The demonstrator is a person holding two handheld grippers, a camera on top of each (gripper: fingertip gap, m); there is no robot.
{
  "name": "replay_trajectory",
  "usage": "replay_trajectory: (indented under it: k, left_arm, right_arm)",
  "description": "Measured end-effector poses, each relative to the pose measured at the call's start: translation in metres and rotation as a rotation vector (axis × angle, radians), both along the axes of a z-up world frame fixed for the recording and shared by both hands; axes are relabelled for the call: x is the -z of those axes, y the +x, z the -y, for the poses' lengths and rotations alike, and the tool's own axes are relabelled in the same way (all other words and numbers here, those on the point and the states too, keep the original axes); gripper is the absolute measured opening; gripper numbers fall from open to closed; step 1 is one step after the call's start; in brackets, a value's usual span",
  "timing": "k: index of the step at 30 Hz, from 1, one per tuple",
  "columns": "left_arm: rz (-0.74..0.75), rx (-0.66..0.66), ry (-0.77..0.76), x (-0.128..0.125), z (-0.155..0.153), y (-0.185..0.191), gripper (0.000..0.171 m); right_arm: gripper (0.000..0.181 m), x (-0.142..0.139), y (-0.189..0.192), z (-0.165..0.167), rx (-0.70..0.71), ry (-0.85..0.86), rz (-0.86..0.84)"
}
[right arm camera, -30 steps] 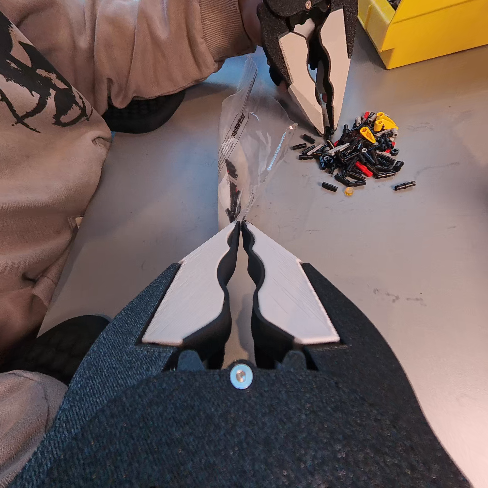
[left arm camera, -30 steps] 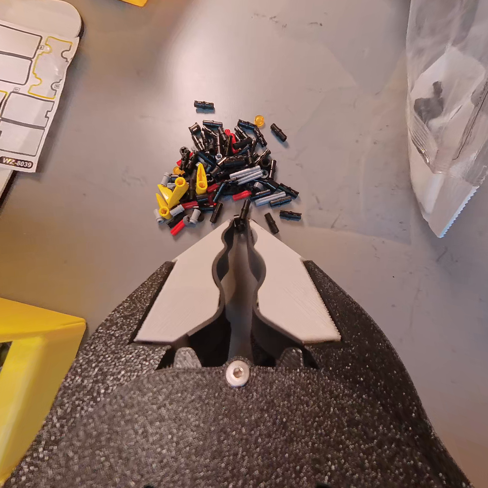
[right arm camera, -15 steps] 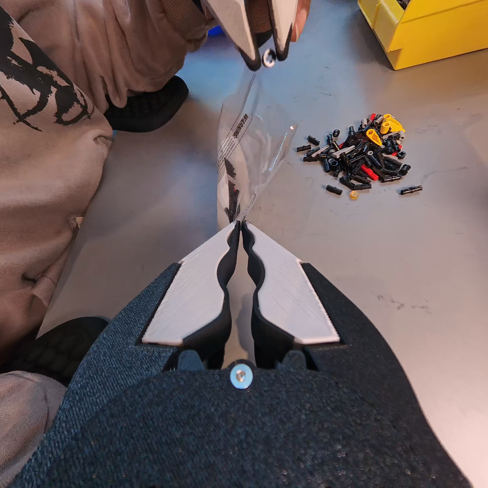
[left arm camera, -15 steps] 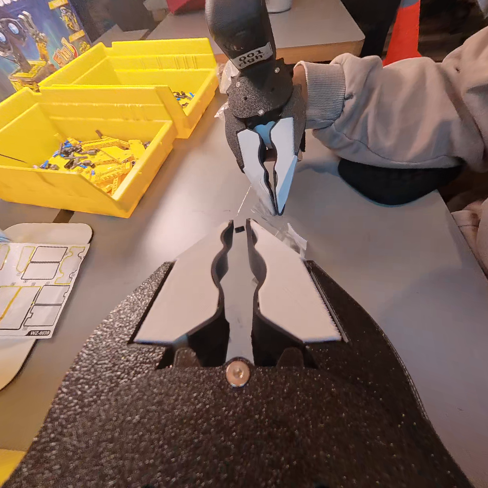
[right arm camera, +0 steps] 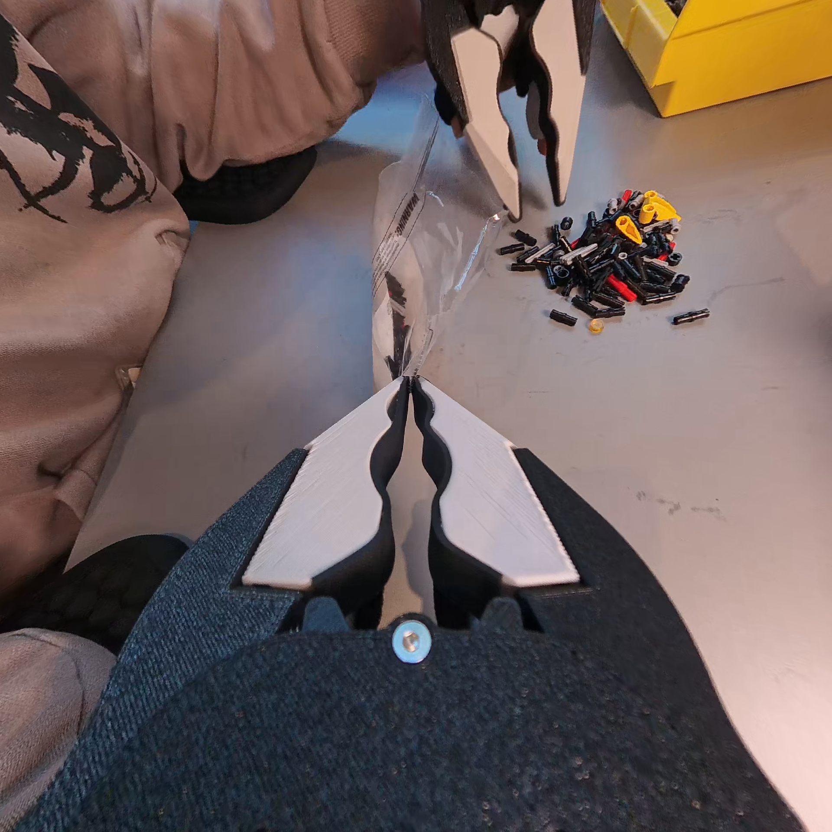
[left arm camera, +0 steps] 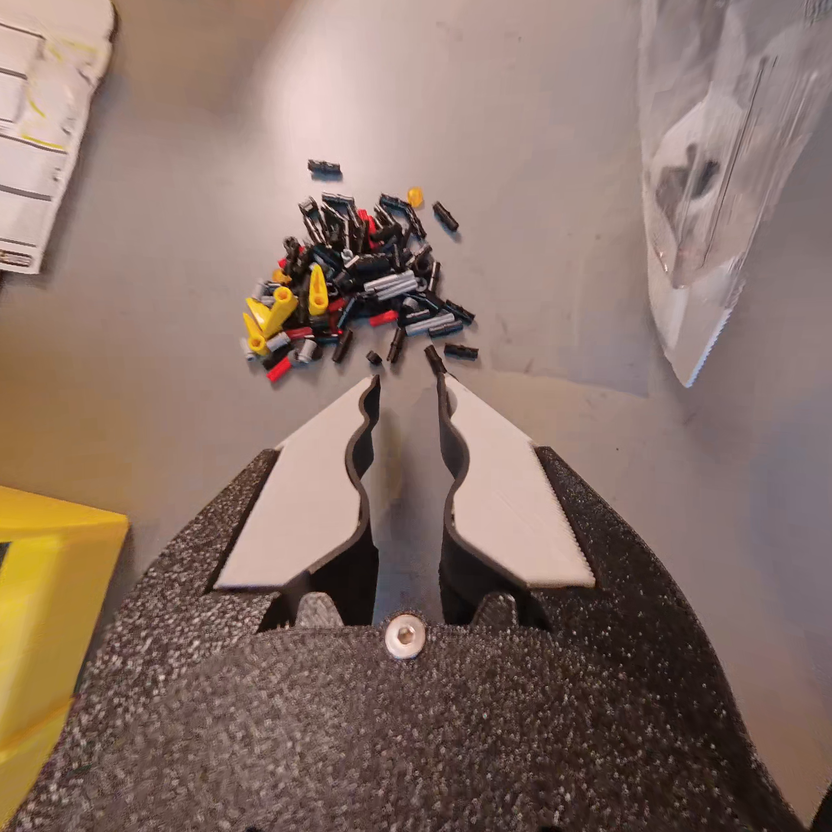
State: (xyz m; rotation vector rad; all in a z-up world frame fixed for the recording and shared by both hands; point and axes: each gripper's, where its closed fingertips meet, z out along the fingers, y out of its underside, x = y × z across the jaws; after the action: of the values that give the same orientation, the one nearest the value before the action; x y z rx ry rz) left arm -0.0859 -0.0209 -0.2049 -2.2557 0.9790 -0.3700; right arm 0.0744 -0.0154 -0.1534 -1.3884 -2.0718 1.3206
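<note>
- Left wrist view: the left gripper [left arm camera: 407,376] points down at the grey table [left arm camera: 517,135], its jaws parted by a narrow gap and holding nothing.
- Its fingertips [left arm camera: 373,382] sit just short of the near edge of a pile of small parts [left arm camera: 355,279]: mostly black pins, with red, grey and yellow pieces mixed in.
- One black pin [left arm camera: 435,359] lies right at the tip of one finger; whether they touch I cannot tell.
- A printed sheet [left arm camera: 40,135] lies at the far left, blurred, its markings unreadable.
- A yellow bin [left arm camera: 49,585] stands near the lower left.
- Right wrist view: the right gripper [right arm camera: 410,382] has its jaws closed, pinching the edge of a clear plastic bag [right arm camera: 427,270].
- The bag carries a strip of small black print and has a few dark parts inside.
- The pile lies on the table to the right of the bag, apart from it.
- A beige sleeve [right arm camera: 225,76] with black markings fills the upper left.
</note>
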Motion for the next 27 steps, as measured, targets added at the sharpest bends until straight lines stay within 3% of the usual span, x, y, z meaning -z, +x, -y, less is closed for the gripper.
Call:
replay_trajectory:
  k: [9,13,15,19,21,24,27]
  left_arm:
    - [-0.066,0.053,0.002,0.008,0.001,0.013,0.003]
    - [-0.071,0.064,0.016,0.003,0.002,0.011,0.003]
    - [0.016,0.067,0.082,-0.021,-0.001,0.020,0.003]
    - [0.247,0.133,0.300,-0.104,0.000,0.066,0.003]
    - [0.219,0.172,0.344,-0.113,0.002,0.086,0.003]
    - [0.184,0.203,0.339,-0.106,0.003,0.105,0.009]
    - [0.211,0.155,0.361,-0.112,-0.004,0.096,0.019]
  right_arm:
    - [0.000,0.001,0.000,-0.001,0.002,0.002,0.002]
    - [0.001,0.000,0.000,0.000,-0.001,0.005,0.001]
    - [0.000,0.000,0.000,0.001,-0.003,0.006,0.001]
    - [0.001,0.000,-0.002,0.002,-0.007,0.004,0.000]
    - [0.001,0.001,-0.002,0.003,-0.011,0.003,0.001]
    - [0.001,0.002,-0.002,0.004,-0.013,0.005,0.004]
    - [0.000,0.001,-0.001,0.003,-0.013,0.012,0.005]
